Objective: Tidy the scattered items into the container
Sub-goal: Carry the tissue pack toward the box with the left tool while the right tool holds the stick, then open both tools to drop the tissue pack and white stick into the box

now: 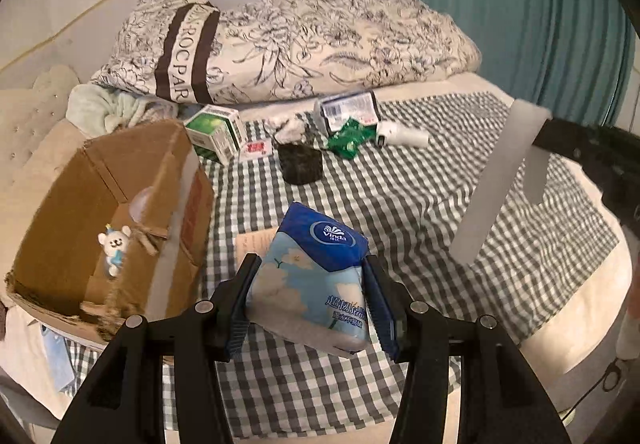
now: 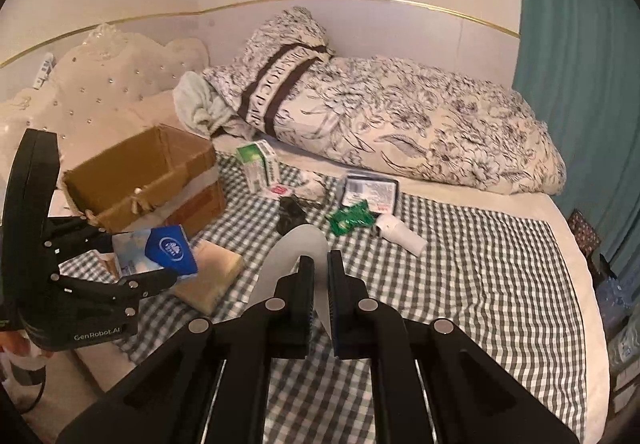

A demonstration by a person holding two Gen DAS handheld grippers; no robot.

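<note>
While the Vinda tissue pack (image 1: 316, 276) is being held clamped in the left claw (image 1: 308, 300) above the checked bedspread (image 1: 400, 203), the cardboard box (image 1: 112, 211) is lying just to its left; a white strip (image 2: 296, 264) is being pinched in the right claw (image 2: 318, 284).

Black left tool (image 1: 306, 296), blue ribbed pads (image 1: 236, 328), silver screws, "GenRobot.AI" marking.

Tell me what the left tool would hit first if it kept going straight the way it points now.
Probably the checked blanket just ahead of the held Vinda tissue pack; further along that line sits the black bundle. The left tool points downward, but depth is unclear.
</note>
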